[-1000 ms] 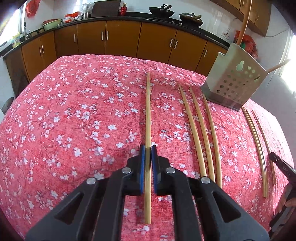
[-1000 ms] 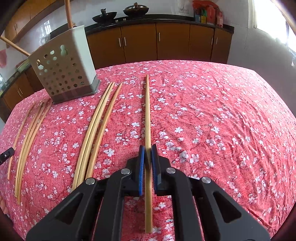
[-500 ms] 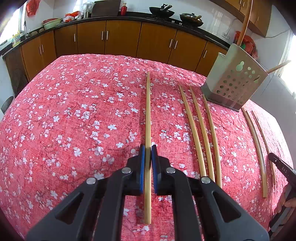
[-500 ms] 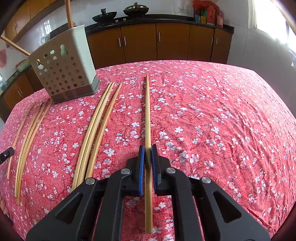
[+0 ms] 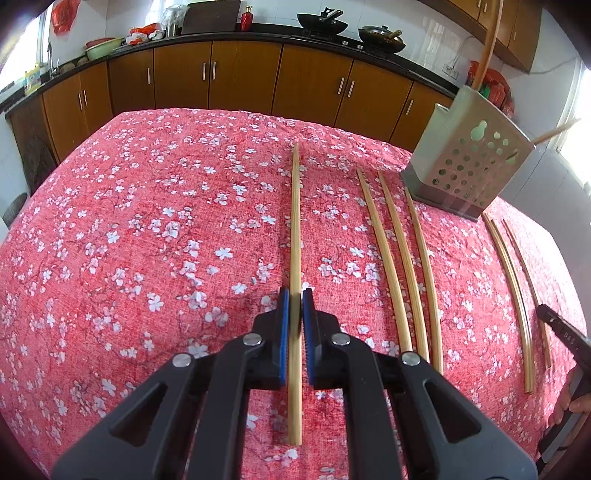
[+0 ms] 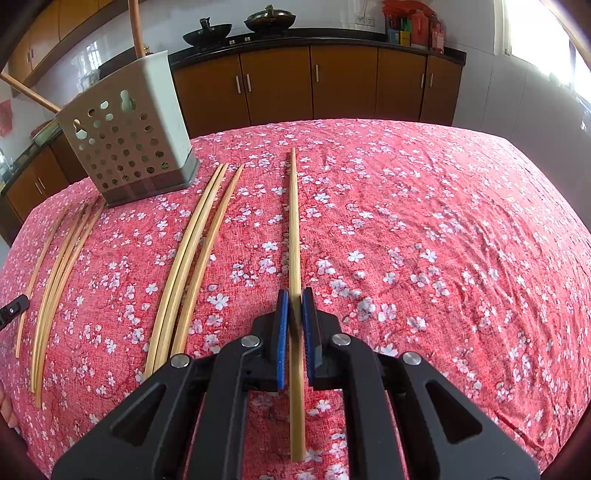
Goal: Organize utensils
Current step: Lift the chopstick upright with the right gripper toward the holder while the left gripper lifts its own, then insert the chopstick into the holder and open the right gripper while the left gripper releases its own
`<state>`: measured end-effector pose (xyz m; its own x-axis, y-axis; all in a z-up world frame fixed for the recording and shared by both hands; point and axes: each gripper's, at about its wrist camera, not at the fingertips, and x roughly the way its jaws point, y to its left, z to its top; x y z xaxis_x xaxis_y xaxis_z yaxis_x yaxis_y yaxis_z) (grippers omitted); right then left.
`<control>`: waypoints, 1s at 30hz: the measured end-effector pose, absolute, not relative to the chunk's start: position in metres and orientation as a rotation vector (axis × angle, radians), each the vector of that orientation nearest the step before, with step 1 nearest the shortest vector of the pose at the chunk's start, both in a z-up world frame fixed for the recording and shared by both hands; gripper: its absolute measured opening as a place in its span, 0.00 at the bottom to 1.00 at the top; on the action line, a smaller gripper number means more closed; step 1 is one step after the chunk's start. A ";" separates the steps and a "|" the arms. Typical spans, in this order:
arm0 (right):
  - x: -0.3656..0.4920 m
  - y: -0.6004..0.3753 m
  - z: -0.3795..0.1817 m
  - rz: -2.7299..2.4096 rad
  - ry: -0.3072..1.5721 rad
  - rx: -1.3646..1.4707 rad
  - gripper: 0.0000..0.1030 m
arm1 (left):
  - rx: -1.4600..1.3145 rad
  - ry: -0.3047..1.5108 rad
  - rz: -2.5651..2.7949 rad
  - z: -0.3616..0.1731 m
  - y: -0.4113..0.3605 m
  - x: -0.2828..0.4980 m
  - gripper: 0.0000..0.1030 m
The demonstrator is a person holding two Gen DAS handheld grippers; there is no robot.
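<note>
My left gripper [image 5: 294,295] is shut on a long bamboo chopstick [image 5: 294,221] that lies along the red flowered cloth. My right gripper [image 6: 294,295] is shut on another bamboo chopstick [image 6: 293,221] in the same way. A grey perforated utensil holder [image 5: 469,166] stands at the back right of the left view and the back left of the right wrist view [image 6: 129,144]; it holds a few wooden sticks. Three loose chopsticks [image 5: 400,258] lie between the held ones, also in the right view [image 6: 192,266]. More chopsticks [image 5: 513,288] lie beyond them.
The table is covered by a red cloth [image 5: 147,240] with white blossoms. Brown kitchen cabinets [image 5: 240,74] and a counter with woks [image 5: 325,22] run behind the table. The other gripper's edge [image 5: 565,332] shows at the left view's right rim.
</note>
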<state>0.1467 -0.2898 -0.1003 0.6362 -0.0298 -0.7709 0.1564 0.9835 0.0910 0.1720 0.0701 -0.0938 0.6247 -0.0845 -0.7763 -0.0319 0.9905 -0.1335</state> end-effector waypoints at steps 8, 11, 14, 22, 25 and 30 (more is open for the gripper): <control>0.141 -0.291 -0.100 -0.088 0.873 0.181 0.08 | -0.129 0.898 -0.037 -0.092 0.066 0.166 0.08; 0.140 -0.291 -0.096 -0.087 0.870 0.184 0.08 | -0.104 0.901 -0.036 -0.091 0.064 0.166 0.08; 0.130 -0.296 -0.076 -0.084 0.804 0.198 0.08 | -0.110 0.859 -0.048 -0.077 0.065 0.160 0.07; 0.114 -0.306 -0.011 -0.086 0.606 0.206 0.08 | -0.130 0.644 -0.074 -0.003 0.068 0.144 0.07; 0.112 -0.307 0.006 -0.080 0.553 0.208 0.08 | -0.135 0.579 -0.081 0.022 0.067 0.143 0.07; 0.113 -0.303 0.021 -0.067 0.507 0.199 0.08 | -0.143 0.542 -0.088 0.046 0.065 0.146 0.07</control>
<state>0.1130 -0.3031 0.0214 0.8723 -0.0147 -0.4888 0.1133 0.9784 0.1729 0.1459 0.0652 0.0455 0.8534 -0.1215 -0.5069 0.0460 0.9862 -0.1590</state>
